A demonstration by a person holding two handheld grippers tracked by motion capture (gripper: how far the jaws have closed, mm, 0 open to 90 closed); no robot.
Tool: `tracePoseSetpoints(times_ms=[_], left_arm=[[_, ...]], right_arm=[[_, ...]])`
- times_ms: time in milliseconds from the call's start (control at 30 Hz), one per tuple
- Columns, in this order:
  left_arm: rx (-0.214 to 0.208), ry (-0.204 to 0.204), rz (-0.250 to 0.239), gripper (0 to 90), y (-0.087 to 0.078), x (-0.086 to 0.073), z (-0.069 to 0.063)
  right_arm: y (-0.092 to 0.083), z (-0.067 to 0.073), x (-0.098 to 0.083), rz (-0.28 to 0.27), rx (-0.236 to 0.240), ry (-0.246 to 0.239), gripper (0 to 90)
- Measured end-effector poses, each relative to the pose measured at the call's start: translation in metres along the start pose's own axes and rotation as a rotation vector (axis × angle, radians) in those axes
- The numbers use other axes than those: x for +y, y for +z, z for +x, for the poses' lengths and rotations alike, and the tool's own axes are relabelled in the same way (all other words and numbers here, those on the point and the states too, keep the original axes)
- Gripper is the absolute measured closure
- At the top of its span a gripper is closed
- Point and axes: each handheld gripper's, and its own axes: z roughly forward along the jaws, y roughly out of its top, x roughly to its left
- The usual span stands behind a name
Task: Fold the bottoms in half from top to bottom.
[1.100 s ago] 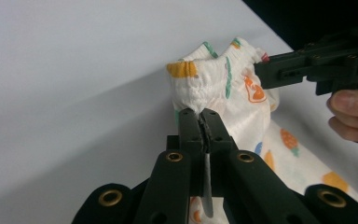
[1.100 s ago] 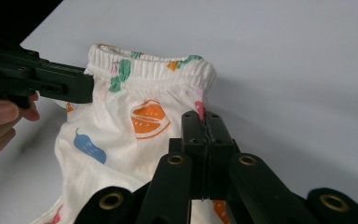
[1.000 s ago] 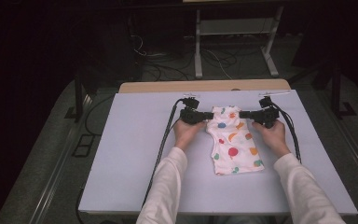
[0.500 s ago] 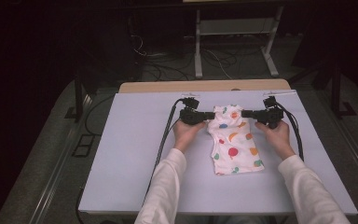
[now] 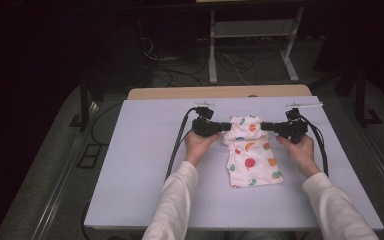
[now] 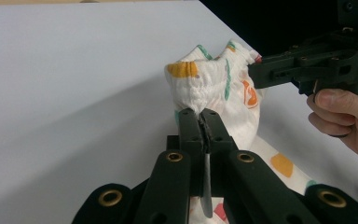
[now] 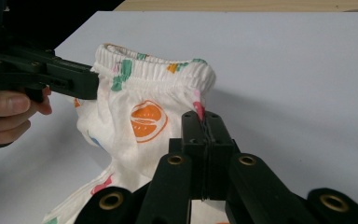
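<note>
Waistband (image 5: 246,123) lifted higher since, white table (image 5: 145,165) bare around

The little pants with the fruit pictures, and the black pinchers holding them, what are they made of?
The pants look like soft, matte cloth, likely cotton: they crumple, sag, and the waistband is gathered. The left gripper and right gripper look like hard black plastic, slightly shiny, with brass-coloured rings at the joints; it could be painted metal.
</note>
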Motion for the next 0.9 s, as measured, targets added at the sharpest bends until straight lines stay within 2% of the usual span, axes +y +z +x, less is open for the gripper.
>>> tracePoseSetpoints(times_ms=[233, 367, 633, 900], left_arm=[[-0.007, 0.000, 0.004, 88.0, -0.001, -0.004, -0.006], [-0.009, 0.016, 0.017, 88.0, -0.002, -0.006, -0.011], [-0.017, 0.046, 0.026, 87.9, -0.004, -0.010, -0.021], [-0.021, 0.058, 0.035, 88.0, -0.006, -0.010, -0.025]], right_arm=[[-0.007, 0.007, -0.004, 0.010, -0.012, -0.033, 87.7], [-0.013, 0.010, -0.007, 0.011, -0.014, -0.050, 87.7], [-0.024, 0.016, -0.014, 0.007, -0.010, -0.065, 87.7], [-0.028, 0.018, -0.018, 0.004, -0.007, -0.064, 87.7]])
